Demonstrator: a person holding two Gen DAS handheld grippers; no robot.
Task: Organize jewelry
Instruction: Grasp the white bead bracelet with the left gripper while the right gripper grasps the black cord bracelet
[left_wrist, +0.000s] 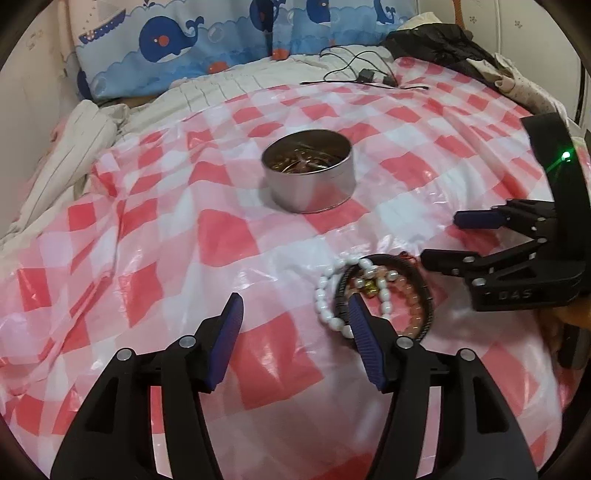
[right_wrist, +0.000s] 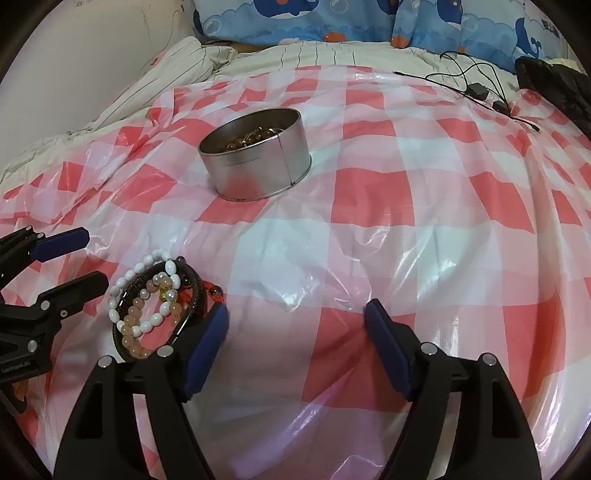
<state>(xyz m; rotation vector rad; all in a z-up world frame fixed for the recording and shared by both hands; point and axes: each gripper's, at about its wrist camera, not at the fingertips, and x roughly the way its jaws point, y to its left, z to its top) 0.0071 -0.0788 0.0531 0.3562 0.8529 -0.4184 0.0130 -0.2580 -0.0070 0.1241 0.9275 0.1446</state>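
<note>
A pile of bracelets (left_wrist: 373, 295) lies on the red-and-white checked plastic sheet (left_wrist: 221, 236): a white bead bracelet (left_wrist: 334, 314), a dark band and a peach bead bracelet. It also shows in the right wrist view (right_wrist: 155, 310). A round metal tin (left_wrist: 308, 170) with jewelry inside stands behind it, also seen in the right wrist view (right_wrist: 255, 158). My left gripper (left_wrist: 295, 306) is open, its right finger at the pile's near edge. My right gripper (right_wrist: 295, 314) is open and empty, just right of the pile, and shows in the left wrist view (left_wrist: 439, 240).
The sheet covers a bed with a striped quilt (left_wrist: 221, 81). Whale-print pillows (left_wrist: 184, 40) lie at the head. Black cables with small adapters (left_wrist: 365, 74) and dark clothing (left_wrist: 443, 40) lie at the far right.
</note>
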